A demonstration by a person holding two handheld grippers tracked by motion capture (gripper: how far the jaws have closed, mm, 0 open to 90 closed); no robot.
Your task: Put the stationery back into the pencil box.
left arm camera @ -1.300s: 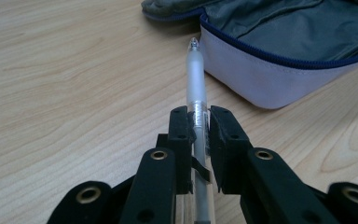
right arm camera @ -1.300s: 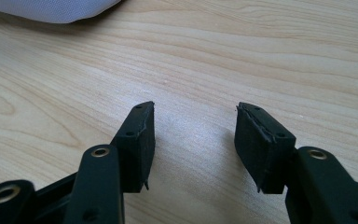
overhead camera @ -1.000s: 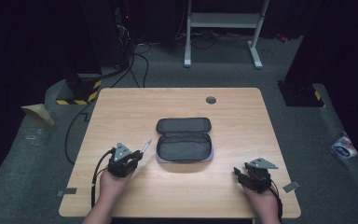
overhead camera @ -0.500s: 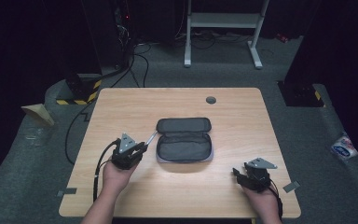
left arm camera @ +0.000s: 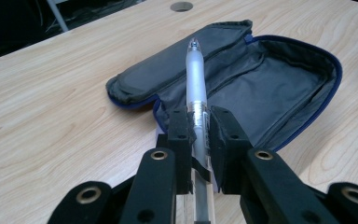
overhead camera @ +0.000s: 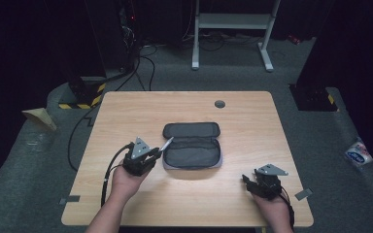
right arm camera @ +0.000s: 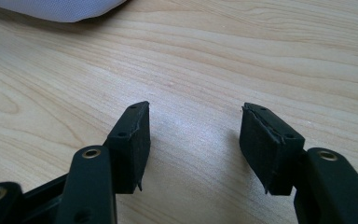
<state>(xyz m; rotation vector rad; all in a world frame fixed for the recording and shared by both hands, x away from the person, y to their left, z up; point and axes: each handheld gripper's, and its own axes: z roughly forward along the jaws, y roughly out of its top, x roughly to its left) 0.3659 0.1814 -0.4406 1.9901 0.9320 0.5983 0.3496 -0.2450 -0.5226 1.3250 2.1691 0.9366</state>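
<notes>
A grey zip pencil case [overhead camera: 193,144] lies open in the middle of the wooden table [overhead camera: 126,111], its lid folded back. My left gripper [overhead camera: 151,154] sits just left of the case and is shut on a translucent pen [left arm camera: 196,88]. The pen's tip points over the case's near left corner [left arm camera: 161,100]. In the high view the pen [overhead camera: 166,143] sticks out up and to the right of the gripper. My right gripper [overhead camera: 249,180] rests low near the table's front right, open with nothing between its fingers [right arm camera: 135,140], above bare wood [right arm camera: 191,70].
A round cable hole [overhead camera: 219,103] is set in the table's far side. A cable [overhead camera: 112,167] trails from the left gripper to the front edge. A white frame [overhead camera: 228,29] and dark equipment stand on the floor beyond the table.
My left gripper has carried the pen forward and to the right, closer to the case's left edge. The right gripper has stayed in place.
</notes>
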